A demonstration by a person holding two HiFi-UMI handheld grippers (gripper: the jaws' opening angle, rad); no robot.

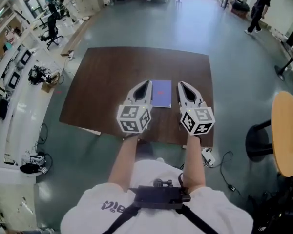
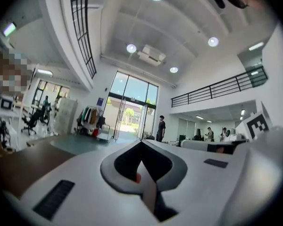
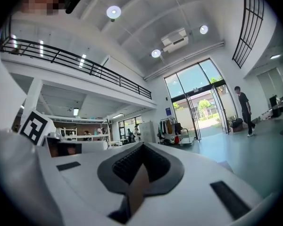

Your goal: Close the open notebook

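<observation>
The notebook [image 1: 161,92] lies flat on the dark brown table [image 1: 112,82] with its blue cover up, and it looks closed. Both grippers are held up in the air above the table's near edge, pointing level and away from me. My left gripper [image 1: 147,83] is just left of the notebook and my right gripper [image 1: 180,84] just right of it; neither touches it. In the left gripper view the jaws [image 2: 141,142] meet at the tip with nothing between them. The right gripper view shows its jaws [image 3: 142,145] also together and empty. Neither gripper view shows the notebook.
A round wooden table [image 1: 288,130] and a black stool [image 1: 259,140] stand to the right. A power strip and cable [image 1: 210,156] lie on the floor by the table's near right corner. A person [image 1: 259,6] walks at the far right. Desks and office chairs [image 1: 51,26] line the left.
</observation>
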